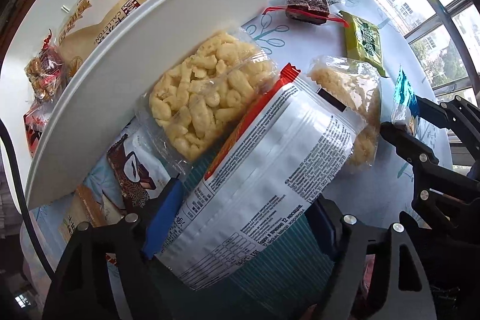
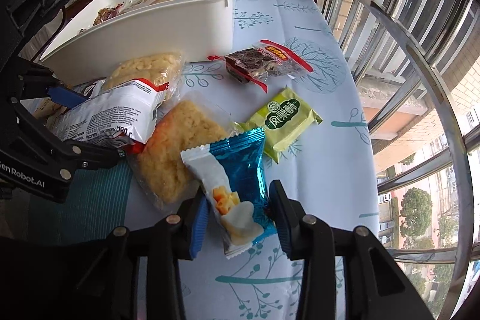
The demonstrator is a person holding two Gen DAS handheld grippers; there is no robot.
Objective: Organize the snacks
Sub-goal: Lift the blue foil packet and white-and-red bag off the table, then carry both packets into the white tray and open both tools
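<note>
Tools both busy: left tool (image 1: 240, 218) clamps the white-and-red snack bag (image 1: 270, 170), right tool (image 2: 240, 218) pinches the blue packet (image 2: 240, 170), green pastry (image 2: 285, 122) at one o'clock.

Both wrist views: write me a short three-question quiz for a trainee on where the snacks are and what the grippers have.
1. True or false: the green packet lies inside the white bin.
2. Which snack is between the fingers of the right gripper? A. the blue packet B. the dark cake in clear wrap C. a bag of yellow puffs
3. Fill in: the left gripper is closed on the ___ packet with small print.
Key:
1. False: the green packet lies on the tablecloth, outside the white bin.
2. A.
3. White: the white packet.
</note>
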